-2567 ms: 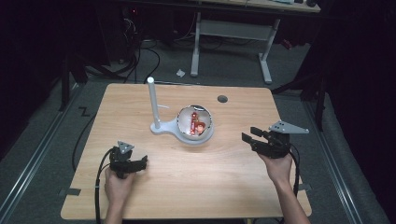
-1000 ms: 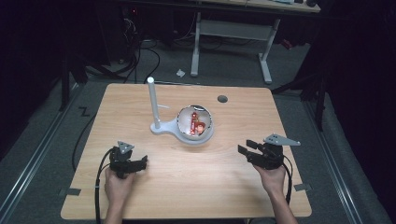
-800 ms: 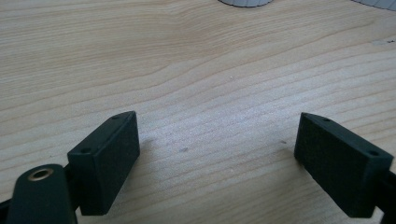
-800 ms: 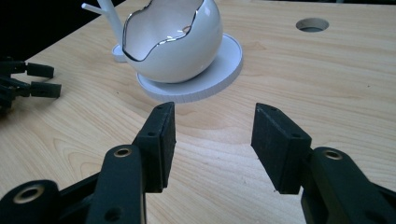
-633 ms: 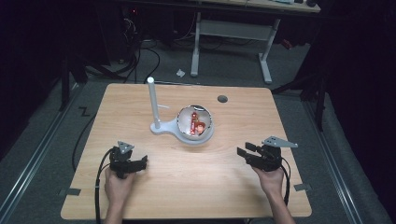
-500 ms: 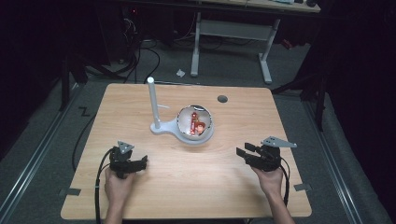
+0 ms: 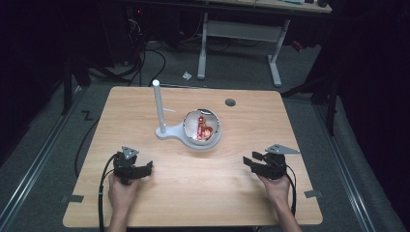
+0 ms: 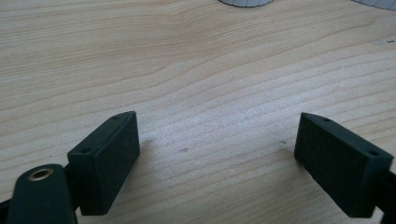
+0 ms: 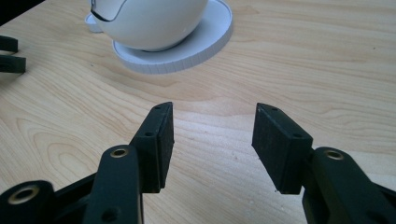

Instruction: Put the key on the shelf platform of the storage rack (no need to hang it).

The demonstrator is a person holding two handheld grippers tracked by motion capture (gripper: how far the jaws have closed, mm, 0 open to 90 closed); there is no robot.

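Lower left of high view: left tongs (image 7: 143, 169) rest low on the wooden counter (image 7: 193, 193), jaws spread wide, nothing between. Lower right: right tongs (image 7: 250, 163) also on the counter, jaws apart, empty. Frame center, well apart from both: white bowl (image 7: 202, 126) holding red items (image 7: 203, 129), sitting on a white base (image 7: 167, 133) with an upright white post (image 7: 157, 104). Right gripper view shows the bowl at upper left.

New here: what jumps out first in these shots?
The white round bowl holding red pieces, on a white stand with an upright post, sits mid-table on the light wooden table. Nearer the person, the left gripper and right gripper rest open, empty.
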